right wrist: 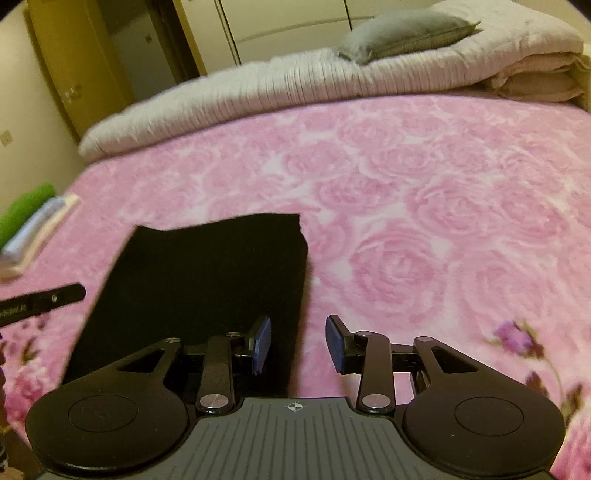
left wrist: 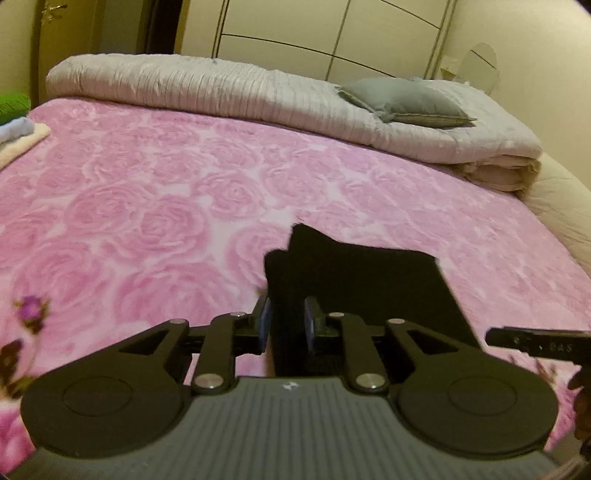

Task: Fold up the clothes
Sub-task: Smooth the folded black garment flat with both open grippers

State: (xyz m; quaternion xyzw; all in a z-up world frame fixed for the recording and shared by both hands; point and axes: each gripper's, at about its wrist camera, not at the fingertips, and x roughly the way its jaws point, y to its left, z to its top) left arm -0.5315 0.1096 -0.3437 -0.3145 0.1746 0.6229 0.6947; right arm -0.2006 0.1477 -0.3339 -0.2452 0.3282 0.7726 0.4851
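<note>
A black garment lies partly folded on the pink rose-patterned bed cover. In the left wrist view my left gripper is shut on a raised fold of the black garment, which bunches up between the blue pads. In the right wrist view my right gripper is open and empty, its jaws straddling the garment's right edge just above the bed. The tip of the other gripper shows at the left edge of the right wrist view and at the right edge of the left wrist view.
A rolled grey-white quilt with a grey pillow lies along the far side of the bed. A pile of folded clothes, green on top, sits at the bed's left edge. Wardrobe doors stand behind.
</note>
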